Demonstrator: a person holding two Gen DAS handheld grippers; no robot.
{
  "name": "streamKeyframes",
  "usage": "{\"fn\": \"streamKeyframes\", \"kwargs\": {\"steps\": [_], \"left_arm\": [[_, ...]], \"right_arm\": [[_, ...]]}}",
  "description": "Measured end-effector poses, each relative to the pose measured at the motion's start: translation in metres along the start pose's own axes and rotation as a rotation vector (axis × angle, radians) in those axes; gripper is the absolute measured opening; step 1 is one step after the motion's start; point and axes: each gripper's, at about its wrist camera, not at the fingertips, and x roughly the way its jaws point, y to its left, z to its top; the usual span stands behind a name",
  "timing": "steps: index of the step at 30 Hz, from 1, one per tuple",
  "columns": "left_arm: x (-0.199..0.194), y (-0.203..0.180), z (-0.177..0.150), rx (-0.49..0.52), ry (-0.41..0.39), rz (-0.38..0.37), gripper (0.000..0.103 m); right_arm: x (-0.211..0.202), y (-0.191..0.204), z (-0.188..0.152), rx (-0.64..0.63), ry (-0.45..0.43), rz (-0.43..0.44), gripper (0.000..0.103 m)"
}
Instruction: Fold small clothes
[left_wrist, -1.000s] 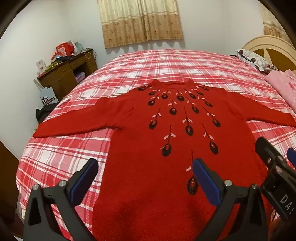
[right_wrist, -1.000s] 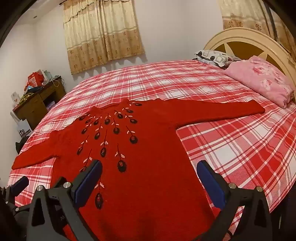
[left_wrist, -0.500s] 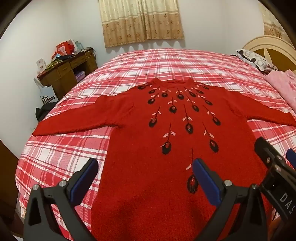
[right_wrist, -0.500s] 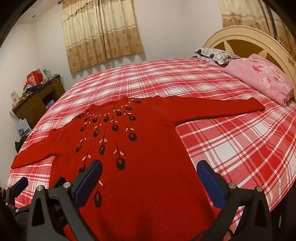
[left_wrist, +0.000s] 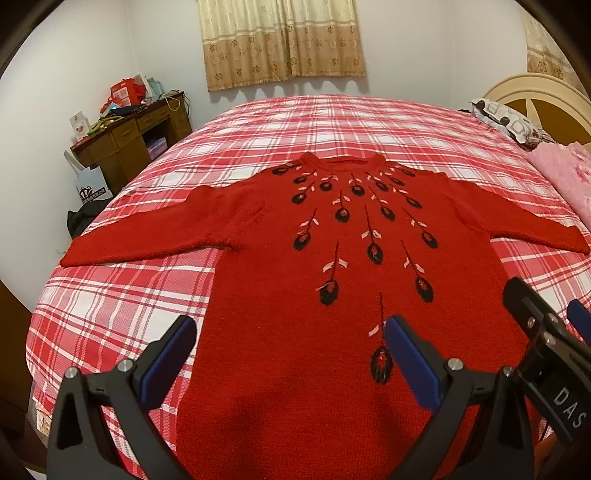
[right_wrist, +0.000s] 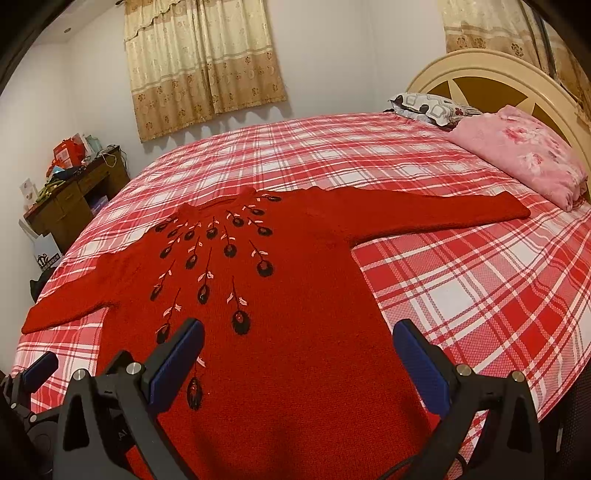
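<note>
Plaid bed (left_wrist: 147, 295) carries the red sweater (left_wrist: 295, 258) flat, sleeves out toward 9 and 3 o'clock. Left gripper (left_wrist: 291, 354) and right gripper (right_wrist: 299, 350) hover above its hem, both spread, holding nothing.

White walls, beige patterned curtains (right_wrist: 207, 70), cluttered wooden desk (left_wrist: 129, 144), cream arched headboard (right_wrist: 491, 85), plaid-covered bed (right_wrist: 480, 295).

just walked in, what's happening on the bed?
A person holds a pair of tongs in each hand over a red sweater spread flat, front up, sleeves out, on a plaid bed. The left tongs and right tongs are both open near the hem, gripping nothing. No fold has been made yet.
</note>
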Motion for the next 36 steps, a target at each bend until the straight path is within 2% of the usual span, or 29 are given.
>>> {"fn": "streamKeyframes", "kwargs": {"steps": [36], "left_arm": [[0.0011, -0.0026, -0.0008, -0.010, 0.017, -0.020, 0.103]], "right_arm": [[0.0071, -0.0034, -0.0039, 0.008, 0.023, 0.004, 0.102]]}}
